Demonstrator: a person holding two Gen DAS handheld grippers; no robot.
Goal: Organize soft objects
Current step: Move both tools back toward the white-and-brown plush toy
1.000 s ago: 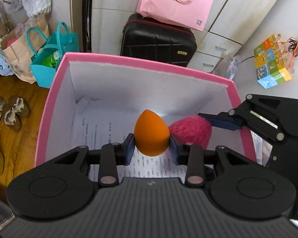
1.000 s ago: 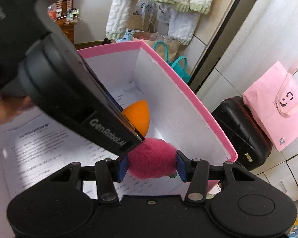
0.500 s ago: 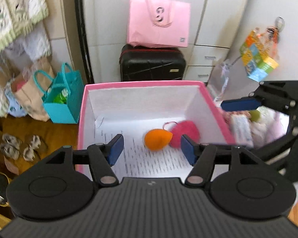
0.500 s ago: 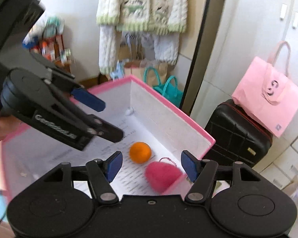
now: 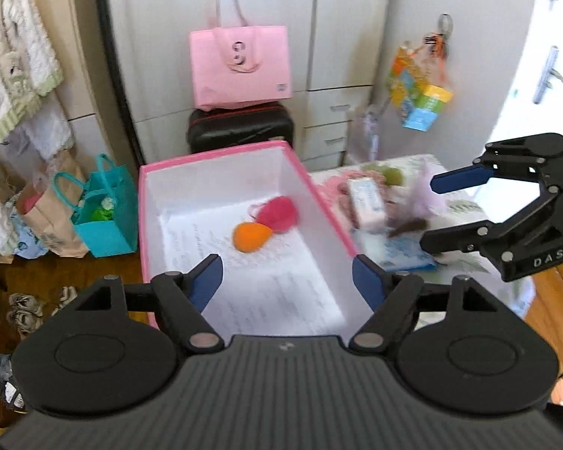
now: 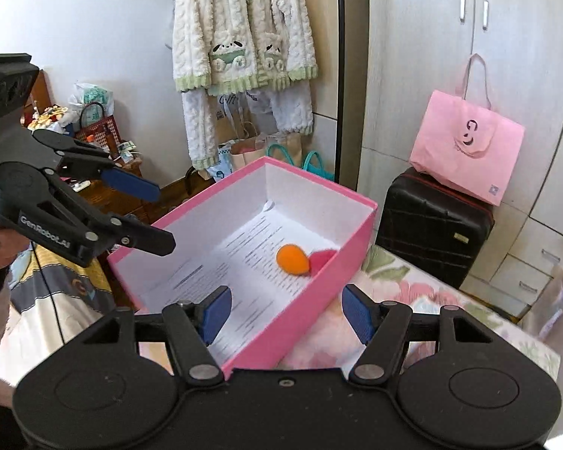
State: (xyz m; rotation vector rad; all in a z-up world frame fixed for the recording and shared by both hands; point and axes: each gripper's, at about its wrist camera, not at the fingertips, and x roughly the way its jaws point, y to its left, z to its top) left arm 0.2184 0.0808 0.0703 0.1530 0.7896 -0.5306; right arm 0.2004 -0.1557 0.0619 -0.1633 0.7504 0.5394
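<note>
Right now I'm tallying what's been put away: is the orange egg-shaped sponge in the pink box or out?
In. The orange egg-shaped sponge lies on the printed paper inside the pink box, free of both tools.

Both wrist cameras angled down from above, sharing the pink box (image 5: 240, 150), right-side clutter perhaps blurred

Black gripper (image 5: 287, 279), blue pads (image 5: 206, 281)

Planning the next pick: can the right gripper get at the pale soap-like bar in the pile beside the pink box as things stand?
Probably yes. The right gripper is open and empty, hovering above the pile, and the pale bar lies on top, uncovered. The pink box wall stands close alongside, but outside the path.
</note>
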